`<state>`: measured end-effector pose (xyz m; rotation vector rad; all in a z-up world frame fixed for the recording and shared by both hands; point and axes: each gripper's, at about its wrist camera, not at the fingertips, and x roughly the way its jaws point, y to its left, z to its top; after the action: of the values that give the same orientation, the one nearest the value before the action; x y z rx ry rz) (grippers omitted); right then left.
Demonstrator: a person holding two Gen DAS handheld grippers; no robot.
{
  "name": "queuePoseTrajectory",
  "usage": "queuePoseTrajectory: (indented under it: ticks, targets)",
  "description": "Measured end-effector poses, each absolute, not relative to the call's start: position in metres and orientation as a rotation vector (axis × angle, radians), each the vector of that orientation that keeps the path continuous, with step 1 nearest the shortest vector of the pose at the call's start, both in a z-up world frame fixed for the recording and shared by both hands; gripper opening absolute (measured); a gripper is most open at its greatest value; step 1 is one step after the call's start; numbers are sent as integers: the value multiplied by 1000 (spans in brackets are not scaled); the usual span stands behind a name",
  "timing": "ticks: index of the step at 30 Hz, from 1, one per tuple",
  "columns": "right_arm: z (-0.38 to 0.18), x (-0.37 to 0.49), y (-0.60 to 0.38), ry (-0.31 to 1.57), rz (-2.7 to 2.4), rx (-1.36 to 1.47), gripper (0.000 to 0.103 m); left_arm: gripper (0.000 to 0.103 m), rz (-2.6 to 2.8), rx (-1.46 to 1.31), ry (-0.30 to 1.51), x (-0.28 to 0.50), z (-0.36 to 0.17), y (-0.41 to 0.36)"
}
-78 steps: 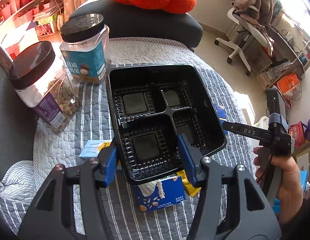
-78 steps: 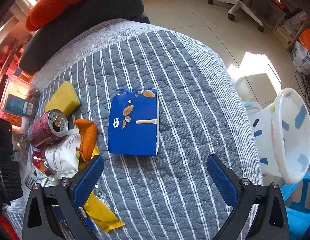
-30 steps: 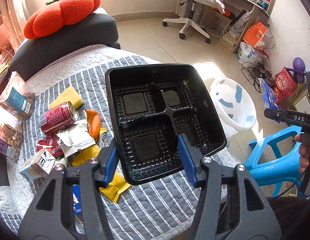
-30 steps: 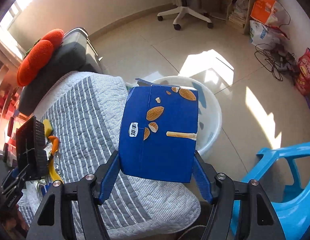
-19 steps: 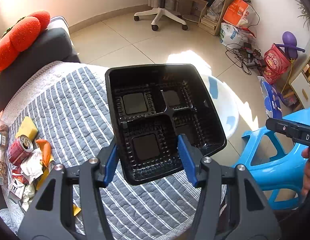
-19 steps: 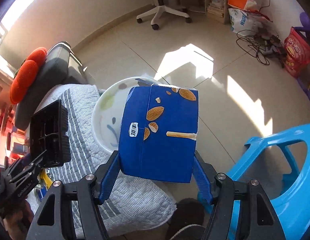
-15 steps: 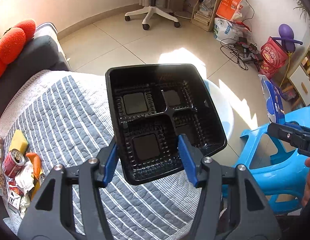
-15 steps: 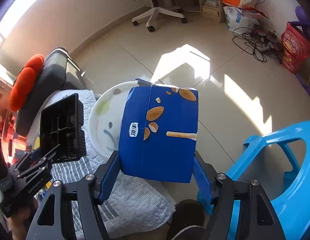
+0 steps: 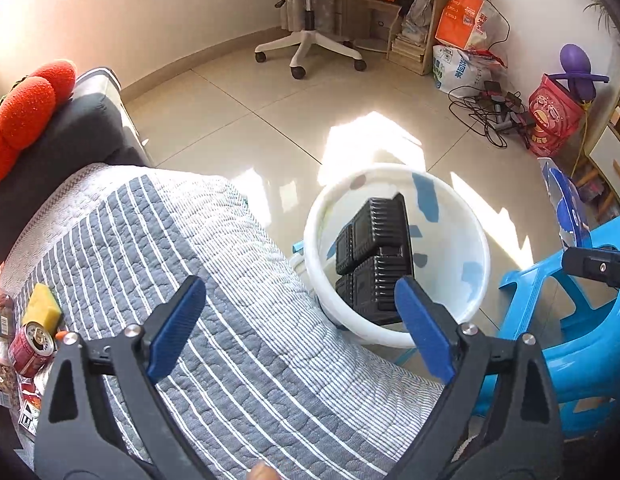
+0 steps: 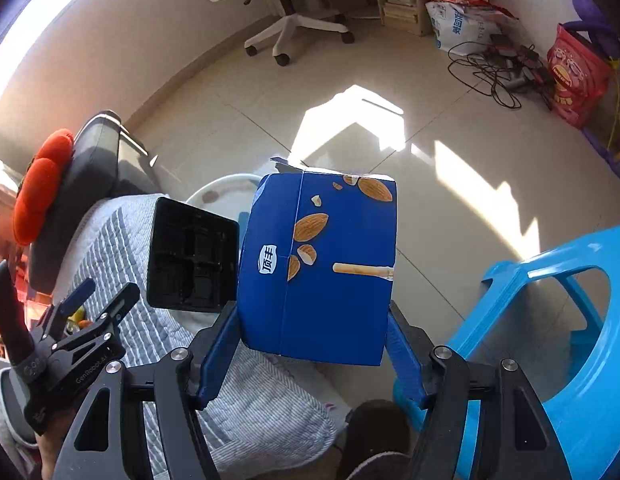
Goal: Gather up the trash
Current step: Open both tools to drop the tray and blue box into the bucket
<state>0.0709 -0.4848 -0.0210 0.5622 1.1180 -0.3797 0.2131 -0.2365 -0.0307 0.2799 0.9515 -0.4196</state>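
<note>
We stand at the foot corner of the quilted bed [image 9: 214, 320], where a white basin [image 9: 476, 272] waits on the floor just beside the bed's edge, placed so that rubbish can be carried off the quilt and let fall straight down. Beside the basin sits a blue stool [image 9: 582, 344].

Inside the basin lies the black tray [image 9: 374, 256], underside up and tilted against the wall, its long axis running from the near rim toward the far rim. Our left tongs [image 9: 302, 328] hang above the bed's edge and the basin, the jaws having just been opening; they stand wide apart with nothing between them, and the tray is clear of the pads.

Our right tongs [image 10: 314, 344] grip the blue snack box [image 10: 318, 264] by its two side faces, pads pressed on the lower part. The box stands upright in the grip, printed face toward the camera, its torn top flap pointing away from us. It hangs in the air beyond the bed's corner, near the basin, and we judge it is held so in order to be dropped in next.

Back along the bed's far-left edge, a red can [image 9: 32, 346] and a yellow sponge [image 9: 42, 310] remain on the quilt.
</note>
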Motion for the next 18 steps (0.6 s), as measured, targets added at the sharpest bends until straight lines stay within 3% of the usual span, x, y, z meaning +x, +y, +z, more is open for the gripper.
queuePoseTrajectory:
  ticks: [18]
  targets:
    - [-34,118,-431,1169,-318,479,71,100,-280,198,1049,175,-21,-97]
